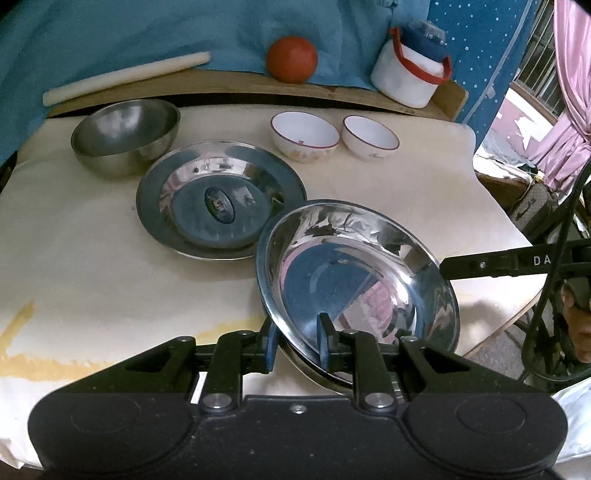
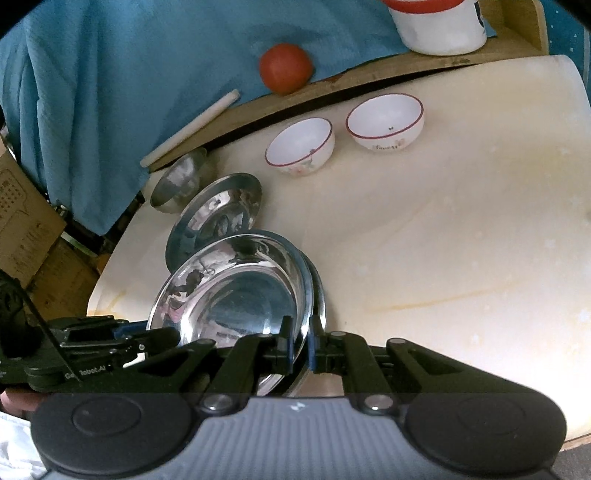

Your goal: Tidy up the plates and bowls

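Nearest you, your left gripper [image 1: 295, 345] is clamped on the near rim of the tilted steel plate [image 1: 354, 280], one blue pad [image 1: 322, 343] inside the dish and the other under the rim. Your right gripper [image 2: 300, 347] is pinched tight on the same plate's [image 2: 236, 291] rim at another point, one pad on each face of the metal; from the left wrist its black fingers [image 1: 491, 266] reach in at the plate's right side. In the right wrist view a second steel rim seems to sit just behind the held one, but you cannot tell whether that is another plate.

The held plate is raised at an angle above the cream table cover [image 1: 110, 277], and its far edge overlaps the near rim of a second steel plate [image 1: 218, 199], which lies flat on the cover and carries an oval sticker in its middle. Just beyond that flat plate, to its left, stands a steel bowl [image 1: 125, 134], close against the plate's rim. Beyond the flat plate to its right sit two white bowls with red rims [image 1: 304, 134] [image 1: 370, 136], side by side and well apart from the plate.

Farther than all of these, on a wooden ledge [image 1: 229, 86] behind the flat plate, rest a white rod [image 1: 125, 77], a red ball [image 1: 291, 59] and a white jug [image 1: 410, 74] with a red handle, backed by blue cloth [image 1: 147, 33]
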`<state>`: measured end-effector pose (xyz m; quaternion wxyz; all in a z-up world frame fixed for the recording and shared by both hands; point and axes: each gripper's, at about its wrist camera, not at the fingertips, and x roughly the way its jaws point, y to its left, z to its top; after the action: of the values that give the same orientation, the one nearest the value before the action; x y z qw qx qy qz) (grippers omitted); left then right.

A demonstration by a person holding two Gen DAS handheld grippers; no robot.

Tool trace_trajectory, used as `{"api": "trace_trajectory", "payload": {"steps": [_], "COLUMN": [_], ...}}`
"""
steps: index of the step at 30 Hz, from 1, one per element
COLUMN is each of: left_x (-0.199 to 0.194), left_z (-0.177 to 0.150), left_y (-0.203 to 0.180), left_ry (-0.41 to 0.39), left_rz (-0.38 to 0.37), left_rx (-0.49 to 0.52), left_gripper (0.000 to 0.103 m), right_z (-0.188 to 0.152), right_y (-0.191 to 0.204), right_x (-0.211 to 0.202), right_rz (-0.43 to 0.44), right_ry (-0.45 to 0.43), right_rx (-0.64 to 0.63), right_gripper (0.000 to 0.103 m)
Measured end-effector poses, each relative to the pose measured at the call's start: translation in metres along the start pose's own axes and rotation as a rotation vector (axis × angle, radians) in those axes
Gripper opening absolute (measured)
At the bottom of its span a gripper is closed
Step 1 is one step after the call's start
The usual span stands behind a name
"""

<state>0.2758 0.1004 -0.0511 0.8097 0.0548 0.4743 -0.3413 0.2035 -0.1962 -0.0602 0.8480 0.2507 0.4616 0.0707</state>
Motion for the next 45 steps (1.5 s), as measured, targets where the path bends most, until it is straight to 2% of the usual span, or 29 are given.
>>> {"api": "trace_trajectory", "payload": {"steps": [11,26,31,34,36,38,39,41,45], "left_x": [0.004,0.002,0.000,-0.003,-0.006,-0.009,-0.011,-0.015,-0.019], "left_z": [0.002,0.002,0.001,0.001,0.002,0.003,0.003,0.005,0.009], "left_y": [-0.014,-0.013,-0.008,-0.003,0.001,0.009,0.014,0.024,0.044], "left_ry": [0.019,0.022,0.026,0.013,0.002,-0.017,-0.028,-0.052,-0.087], "left_rz": [0.017,0.004,0.014,0.011,0.020,0.032,0.040,0.059,0.098], "left_rx": [0.110,0.107,0.088,0.070,0.051,0.019,0.001,-0.040,-0.110], "left_gripper": [0.028,0.029,0.038,0.041,0.052,0.064,0.066,0.077,0.090], "right_z": [0.001,-0.001,-0.001,-0.001,-0.001,0.000,0.000,0.001,0.006], "right_y": [0.000,-0.003,0.001,0.001,0.002,0.004,0.005,0.008,0.017], "right_x": [0.003,0.001,0.000,-0.001,-0.001,-0.002,-0.003,-0.003,0.000], "right_rz": [-0.038,-0.038,-0.053,-0.059,-0.062,-0.064,-0.067,-0.070,-0.072], "right_ry": [0.029,0.025,0.017,0.008,0.000,-0.016,-0.023,-0.034,-0.045], "right_rx": [0.020,0.025,0.009,0.012,0.014,0.011,0.006,-0.009,-0.035], "right_gripper": [0.010,0.014,0.015,0.024,0.029,0.044,0.048,0.059,0.072]}}
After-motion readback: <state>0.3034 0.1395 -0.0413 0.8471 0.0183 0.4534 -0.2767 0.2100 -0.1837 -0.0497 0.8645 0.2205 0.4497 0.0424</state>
